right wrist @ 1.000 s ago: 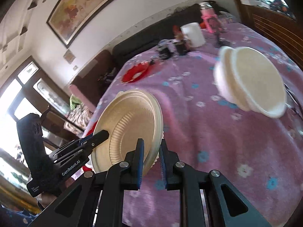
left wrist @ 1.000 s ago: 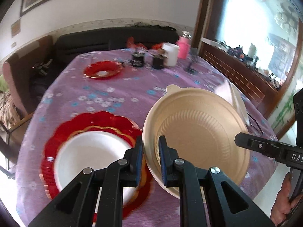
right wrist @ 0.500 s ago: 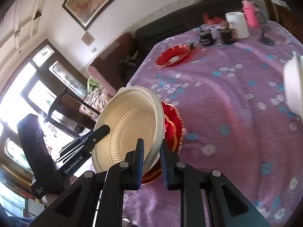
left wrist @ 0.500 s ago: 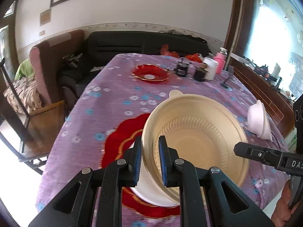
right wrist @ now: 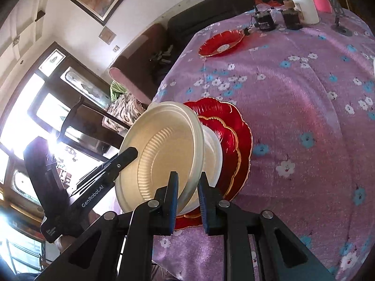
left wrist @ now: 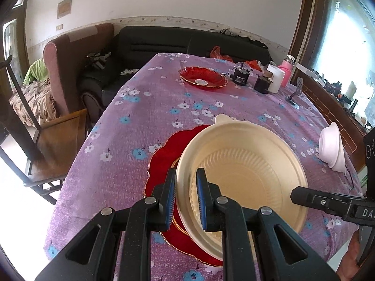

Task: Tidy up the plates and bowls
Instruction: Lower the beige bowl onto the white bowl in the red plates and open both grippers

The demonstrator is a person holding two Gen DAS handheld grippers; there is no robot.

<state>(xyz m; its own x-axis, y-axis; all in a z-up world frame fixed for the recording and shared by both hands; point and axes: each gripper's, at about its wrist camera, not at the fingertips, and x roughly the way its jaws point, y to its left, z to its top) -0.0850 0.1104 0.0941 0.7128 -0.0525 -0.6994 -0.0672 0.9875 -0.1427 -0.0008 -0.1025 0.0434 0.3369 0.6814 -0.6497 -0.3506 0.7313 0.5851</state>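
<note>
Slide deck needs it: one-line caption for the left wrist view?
Both tools grip a beige paper plate by opposite rims above a red plate on the floral tablecloth.

Room brightly lit by daylight. Window right of left gripper blown out; windows left of right gripper glared white. Strong fisheye bending, dark corners seen. Soft sheen on tablecloth; slight blur noted.

A table under a purple flowered cloth carries a big red plate directly beneath the jaws. Far beyond them sit a small red dish, dark jars, a white cup and a pink bottle. A white bowl lies off to their right.
</note>
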